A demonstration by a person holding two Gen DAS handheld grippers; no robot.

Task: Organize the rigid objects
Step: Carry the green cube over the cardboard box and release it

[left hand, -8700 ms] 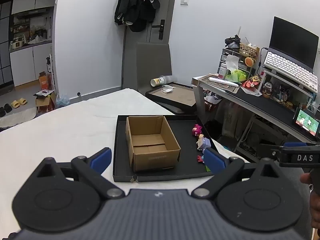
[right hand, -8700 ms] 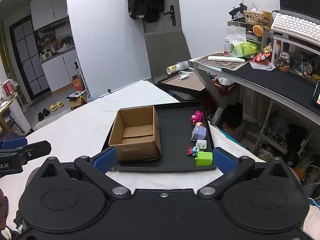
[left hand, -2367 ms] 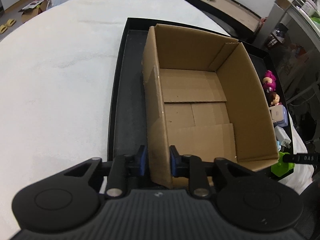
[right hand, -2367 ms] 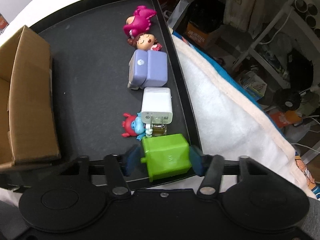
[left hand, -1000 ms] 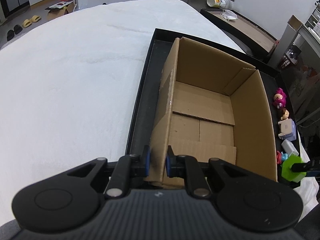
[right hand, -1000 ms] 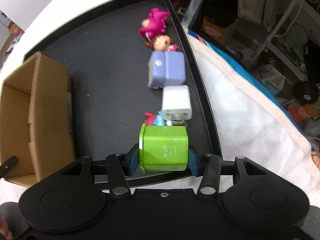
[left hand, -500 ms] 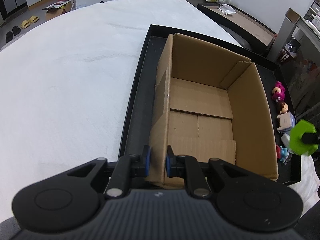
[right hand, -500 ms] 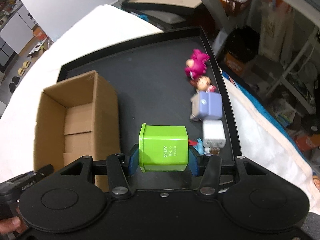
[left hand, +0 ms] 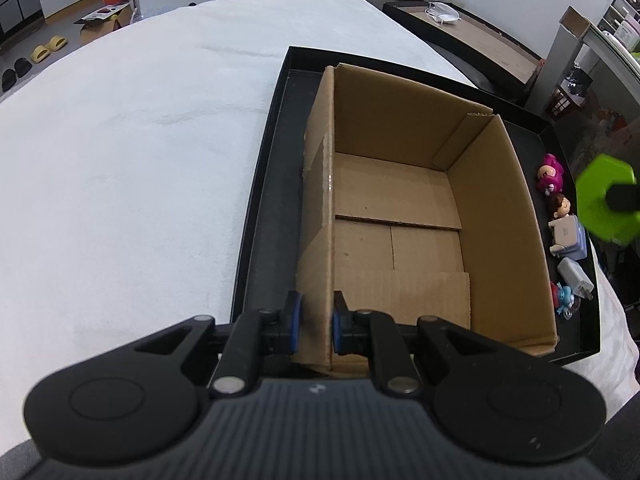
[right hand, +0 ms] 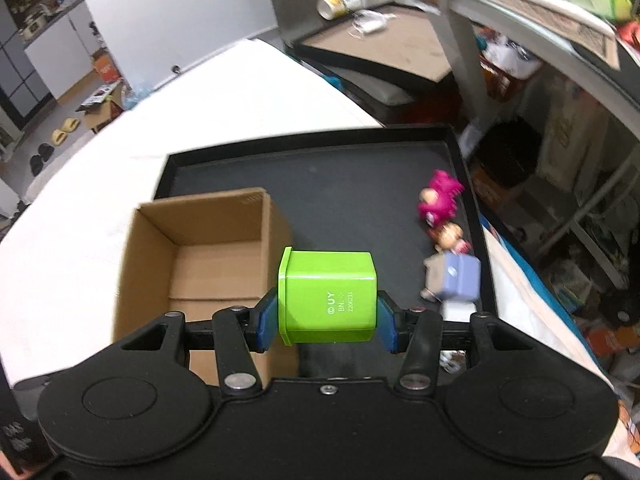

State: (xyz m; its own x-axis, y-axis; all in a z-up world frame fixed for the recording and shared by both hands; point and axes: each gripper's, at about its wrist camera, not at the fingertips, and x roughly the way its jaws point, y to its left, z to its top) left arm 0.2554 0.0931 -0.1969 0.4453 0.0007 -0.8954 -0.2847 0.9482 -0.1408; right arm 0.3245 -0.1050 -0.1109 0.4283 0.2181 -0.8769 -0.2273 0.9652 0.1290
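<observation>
An open, empty cardboard box (left hand: 400, 208) stands on a black tray (left hand: 276, 128); it also shows in the right wrist view (right hand: 200, 248). My left gripper (left hand: 314, 326) is shut on the box's near-left wall. My right gripper (right hand: 326, 326) is shut on a green cube-shaped block (right hand: 328, 300), held in the air above the tray, right of the box; the block also shows in the left wrist view (left hand: 604, 200). On the tray's right side lie a pink figurine (right hand: 438, 198), a small doll (right hand: 450, 236), a purple block (right hand: 456, 278), a white charger (left hand: 574, 278) and a blue-red figurine (left hand: 562, 298).
The tray lies on a white cloth-covered table (left hand: 120, 160). To the right is a desk (right hand: 540, 12) with clutter, and storage beneath it. A low brown-topped stand (right hand: 380, 40) with a tipped cup is behind the tray.
My right gripper has lifted the green block higher above the tray. My left gripper keeps its hold on the box wall.
</observation>
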